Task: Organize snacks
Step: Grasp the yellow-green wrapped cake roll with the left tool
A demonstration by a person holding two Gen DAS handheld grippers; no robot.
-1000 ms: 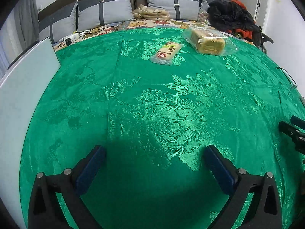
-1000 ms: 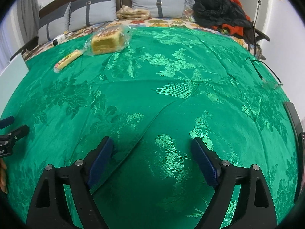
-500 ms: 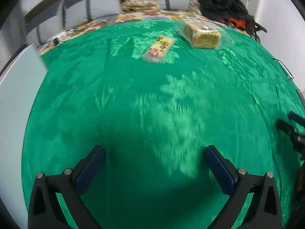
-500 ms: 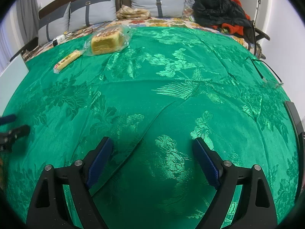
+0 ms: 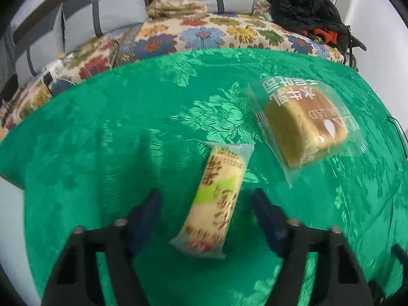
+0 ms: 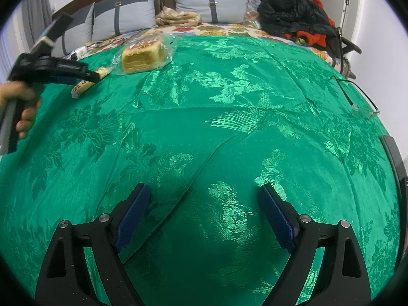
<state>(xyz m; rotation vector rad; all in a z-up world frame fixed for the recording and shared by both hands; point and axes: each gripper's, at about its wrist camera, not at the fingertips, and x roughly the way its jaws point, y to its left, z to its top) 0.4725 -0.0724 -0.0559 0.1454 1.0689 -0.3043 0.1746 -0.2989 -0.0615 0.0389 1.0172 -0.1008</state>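
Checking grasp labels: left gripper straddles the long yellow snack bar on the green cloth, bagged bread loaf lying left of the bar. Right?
Not quite. In the left wrist view the bagged bread loaf lies to the right of the long yellow snack bar, not left. The left gripper does straddle the bar on the green cloth, jaws closing.

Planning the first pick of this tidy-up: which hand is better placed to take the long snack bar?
Left. The left tool already straddles the long snack bar, jaws closing with the bar between them, pads not yet touching. The right tool hangs open over bare green cloth, far from both snacks.
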